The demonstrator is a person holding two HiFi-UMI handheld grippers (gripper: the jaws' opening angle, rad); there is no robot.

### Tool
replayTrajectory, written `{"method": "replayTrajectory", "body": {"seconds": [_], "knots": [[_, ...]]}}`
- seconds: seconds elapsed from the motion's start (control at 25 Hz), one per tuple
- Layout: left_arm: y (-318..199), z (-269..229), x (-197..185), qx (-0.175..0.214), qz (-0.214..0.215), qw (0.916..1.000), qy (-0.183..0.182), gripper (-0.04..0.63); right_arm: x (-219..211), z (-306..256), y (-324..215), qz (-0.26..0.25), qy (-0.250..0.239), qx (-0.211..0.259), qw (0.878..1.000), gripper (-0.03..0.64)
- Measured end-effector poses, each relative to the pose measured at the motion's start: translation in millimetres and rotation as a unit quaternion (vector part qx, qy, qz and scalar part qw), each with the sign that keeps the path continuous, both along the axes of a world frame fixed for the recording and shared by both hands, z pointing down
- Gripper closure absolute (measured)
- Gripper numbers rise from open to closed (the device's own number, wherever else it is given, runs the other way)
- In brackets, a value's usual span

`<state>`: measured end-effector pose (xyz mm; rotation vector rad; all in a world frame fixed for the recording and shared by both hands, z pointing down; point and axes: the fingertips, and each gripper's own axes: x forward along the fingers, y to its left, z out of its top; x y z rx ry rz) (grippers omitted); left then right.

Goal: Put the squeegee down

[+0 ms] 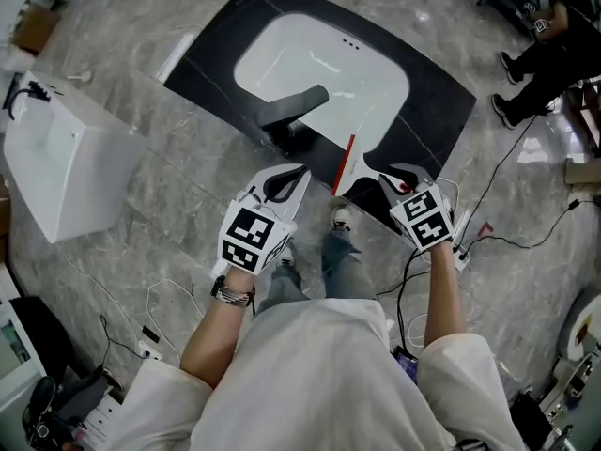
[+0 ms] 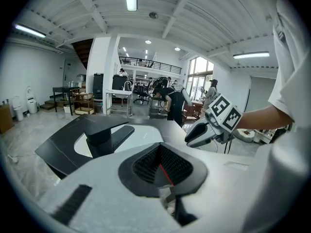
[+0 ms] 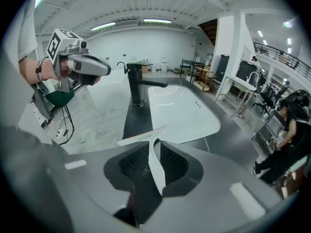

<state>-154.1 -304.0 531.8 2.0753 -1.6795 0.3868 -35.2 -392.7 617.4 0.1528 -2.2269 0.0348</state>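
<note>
White with a red edge, the squeegee is up in the air, not lying on anything. It is in the right gripper. The thin white handle runs right down the middle between the two dark bumpy pads. The pads press on it from both sides, so the jaws are closed tight on the handle. The wide top bar of the squeegee sticks out past the jaw tips and lies crosswise in front of them.

From the head view, the squeegee hangs over the front edge of the black counter, just to the right of the black tap. Its red edge points toward the white sink.

Just beside it is the left gripper, near but not touching, in front of the tap. Its jaws are together and hold nothing. A thin red line shows where its pads meet, and I cannot tell what that line is.

Under it all is a grey stone floor.
</note>
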Motion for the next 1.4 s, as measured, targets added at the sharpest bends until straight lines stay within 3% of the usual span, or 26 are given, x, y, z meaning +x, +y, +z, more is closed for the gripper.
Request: {"method": "replayTrajectory", "body": {"seconds": [0.28,0.6,1.08,1.4], "knots": [[0,-26,7,0.029,0.036,0.9988,-0.015,0.592,21,-47,5,0.069,-0.024,0.049,0.996,0.607],[6,-64,18,0.071,0.069,0.9942,-0.041,0.592,46,-93,24,0.131,-0.056,0.09,0.986,0.611],[23,-127,26,0.136,0.098,0.9839,-0.062,0.592,68,-206,60,0.218,-0.184,0.118,0.951,0.611],[41,-163,45,0.18,0.118,0.9744,-0.065,0.591,93,-256,91,0.258,-0.241,0.131,0.926,0.611]]}}
